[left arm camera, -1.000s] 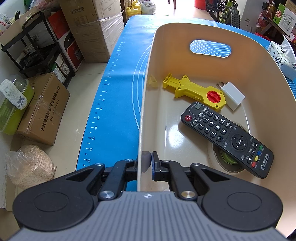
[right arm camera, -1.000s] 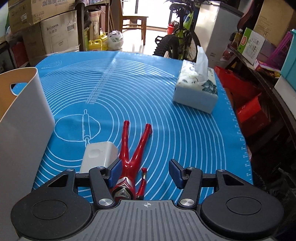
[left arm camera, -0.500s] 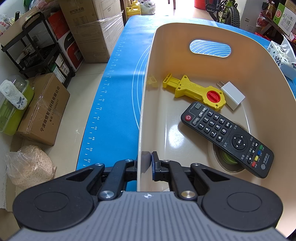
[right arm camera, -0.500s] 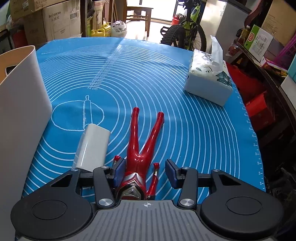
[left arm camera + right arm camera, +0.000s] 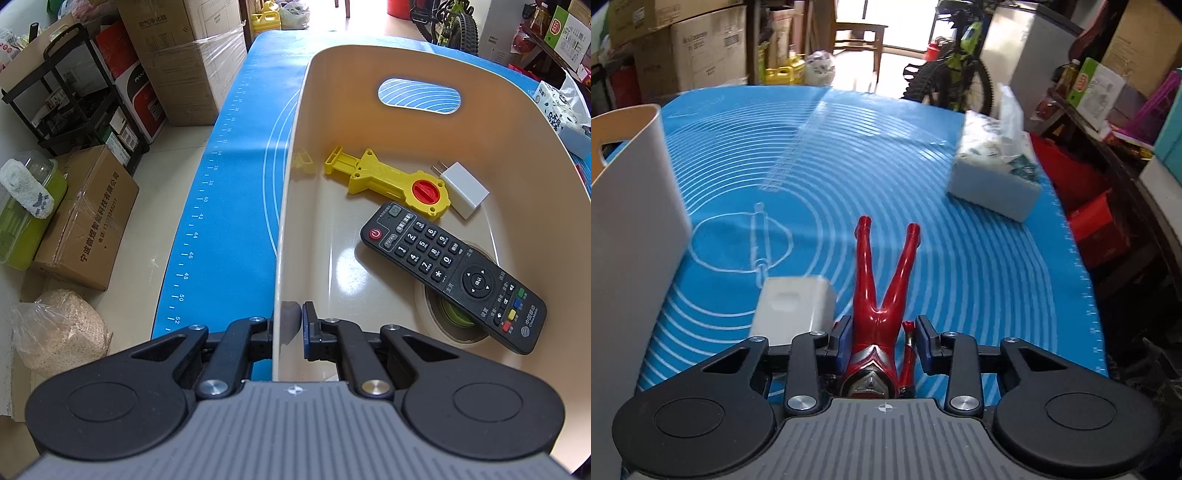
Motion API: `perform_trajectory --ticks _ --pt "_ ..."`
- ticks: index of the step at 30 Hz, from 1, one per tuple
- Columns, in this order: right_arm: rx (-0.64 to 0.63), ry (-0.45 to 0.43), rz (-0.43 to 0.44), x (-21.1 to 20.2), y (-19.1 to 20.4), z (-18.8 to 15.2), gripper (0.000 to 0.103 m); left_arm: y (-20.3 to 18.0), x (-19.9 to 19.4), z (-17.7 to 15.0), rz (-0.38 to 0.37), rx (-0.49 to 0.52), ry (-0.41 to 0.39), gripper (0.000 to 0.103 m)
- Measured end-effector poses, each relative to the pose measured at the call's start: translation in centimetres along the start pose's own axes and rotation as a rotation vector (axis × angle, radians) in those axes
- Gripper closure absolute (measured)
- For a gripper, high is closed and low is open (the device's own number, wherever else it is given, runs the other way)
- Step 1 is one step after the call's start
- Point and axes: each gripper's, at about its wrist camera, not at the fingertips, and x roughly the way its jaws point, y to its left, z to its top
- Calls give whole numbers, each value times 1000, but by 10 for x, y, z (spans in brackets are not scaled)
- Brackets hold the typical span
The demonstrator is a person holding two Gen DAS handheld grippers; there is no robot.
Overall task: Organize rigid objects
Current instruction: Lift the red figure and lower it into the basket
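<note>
My right gripper [image 5: 882,339] has just been closing around the red figure [image 5: 882,295], whose torso lies between the jaws with its legs pointing away across the blue mat [image 5: 960,280]; the left pad appears to touch the torso while a sliver of gap shows at the right pad, so I judge the grasp nearly made, not yet firm (the frame is motion-blurred). Just left of the figure lies a white block [image 5: 794,310], near enough to be nudged. Farther right and far sits a tissue box [image 5: 993,184]. My left gripper [image 5: 288,325] is clenched on the near wall of the beige bin [image 5: 284,221], steadying it as a second ago. Inside the bin lie a black remote [image 5: 450,273], a yellow tool [image 5: 388,181] and a white charger [image 5: 463,188]. Meaning for the task: the figure is the next item bound for the bin, which stands at the left.
</note>
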Motion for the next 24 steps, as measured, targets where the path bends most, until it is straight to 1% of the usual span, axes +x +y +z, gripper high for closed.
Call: perform_trajectory --ticks 2,6,10,18,24 --pt "17 -9 3 -4 -4 1 60 0 0 0 0 0 0 93" --pt "13 -34 -19 -12 -4 2 60 0 0 0 -1 -1 0 93" --pt "22 -82 -7 -33 -2 9 60 0 0 0 1 0 0 93" --pt "52 -231 60 -90 12 26 60 0 0 0 0 0 0 93" --pt "39 -283 92 -117 31 36 60 0 0 0 0 0 0 93"
